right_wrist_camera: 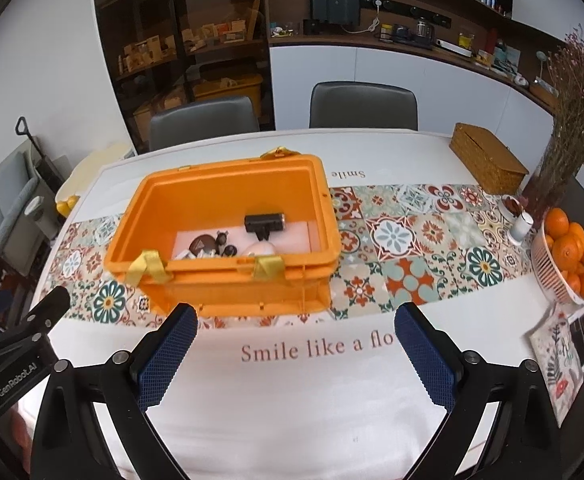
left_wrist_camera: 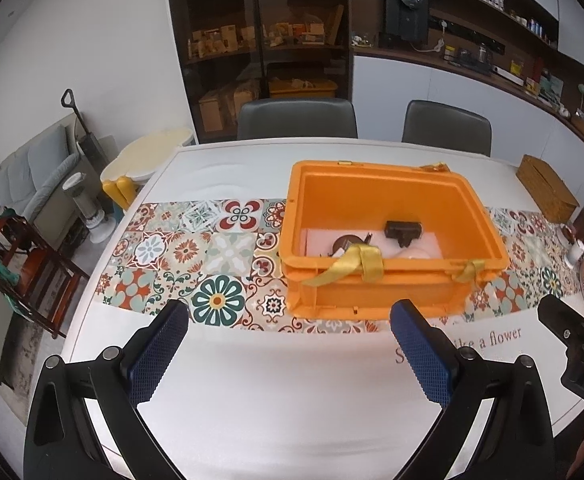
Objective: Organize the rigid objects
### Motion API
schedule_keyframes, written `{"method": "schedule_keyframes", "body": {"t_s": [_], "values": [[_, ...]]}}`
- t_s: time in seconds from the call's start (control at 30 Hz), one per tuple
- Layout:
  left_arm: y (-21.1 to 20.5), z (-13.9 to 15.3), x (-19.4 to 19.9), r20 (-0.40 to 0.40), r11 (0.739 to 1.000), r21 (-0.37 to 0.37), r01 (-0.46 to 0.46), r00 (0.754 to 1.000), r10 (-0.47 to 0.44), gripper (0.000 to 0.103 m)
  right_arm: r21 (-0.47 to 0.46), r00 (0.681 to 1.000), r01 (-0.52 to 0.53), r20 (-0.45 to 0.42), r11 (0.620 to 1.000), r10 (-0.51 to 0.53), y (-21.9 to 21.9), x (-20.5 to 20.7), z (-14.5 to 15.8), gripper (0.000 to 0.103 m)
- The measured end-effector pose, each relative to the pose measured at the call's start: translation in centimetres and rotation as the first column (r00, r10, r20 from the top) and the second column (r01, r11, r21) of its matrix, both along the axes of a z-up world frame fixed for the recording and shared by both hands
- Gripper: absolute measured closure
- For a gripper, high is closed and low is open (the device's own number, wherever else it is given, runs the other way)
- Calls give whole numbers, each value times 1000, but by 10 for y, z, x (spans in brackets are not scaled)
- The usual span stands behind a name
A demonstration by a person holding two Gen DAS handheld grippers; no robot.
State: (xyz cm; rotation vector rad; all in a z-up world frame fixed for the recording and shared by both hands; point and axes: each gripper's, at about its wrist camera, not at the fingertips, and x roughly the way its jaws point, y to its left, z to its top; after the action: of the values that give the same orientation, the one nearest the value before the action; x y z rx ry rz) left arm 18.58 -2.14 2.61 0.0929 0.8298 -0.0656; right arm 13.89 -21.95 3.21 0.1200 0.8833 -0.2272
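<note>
An orange plastic crate [left_wrist_camera: 372, 296] [right_wrist_camera: 236, 292] stands on the patterned runner, gold ribbons draped over its near rim. Inside lie a black T-shaped brush head [left_wrist_camera: 403, 232] [right_wrist_camera: 264, 224], a brown round piece [left_wrist_camera: 344, 243] [right_wrist_camera: 203, 243], a pale egg-shaped piece [right_wrist_camera: 261, 249] and other small items on a white sheet. My left gripper [left_wrist_camera: 290, 320] hovers open in front of the crate, nothing between its blue pads. My right gripper [right_wrist_camera: 294, 322] is also open and empty, just short of the crate's near wall. Each gripper shows at the edge of the other's view.
A wicker box [right_wrist_camera: 488, 164] sits at the far right of the table. A basket of oranges [right_wrist_camera: 568, 256], a vase of dried flowers [right_wrist_camera: 572, 120], a small white cup [right_wrist_camera: 521, 226] and a patterned card [right_wrist_camera: 560, 364] crowd the right edge. Two grey chairs [left_wrist_camera: 296, 120] stand behind the table.
</note>
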Motion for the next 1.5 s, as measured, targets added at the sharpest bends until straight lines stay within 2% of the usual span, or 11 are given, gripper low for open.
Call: {"method": "schedule_keyframes", "body": {"t_s": [0.3,0.7,1.5], "values": [[1,1,-20,8,1000,18,19,1000,-19,0,-10,1000,0,6,1000,0,2,-16,2,3],[-2,10,-31,14,999,6,41,999,-41,0,-16,1000,4,28,1000,-3,2,-31,11,3],[-2,10,-29,0,999,-12,52,999,-52,0,-7,1000,1,16,1000,-1,3,-32,11,3]]}}
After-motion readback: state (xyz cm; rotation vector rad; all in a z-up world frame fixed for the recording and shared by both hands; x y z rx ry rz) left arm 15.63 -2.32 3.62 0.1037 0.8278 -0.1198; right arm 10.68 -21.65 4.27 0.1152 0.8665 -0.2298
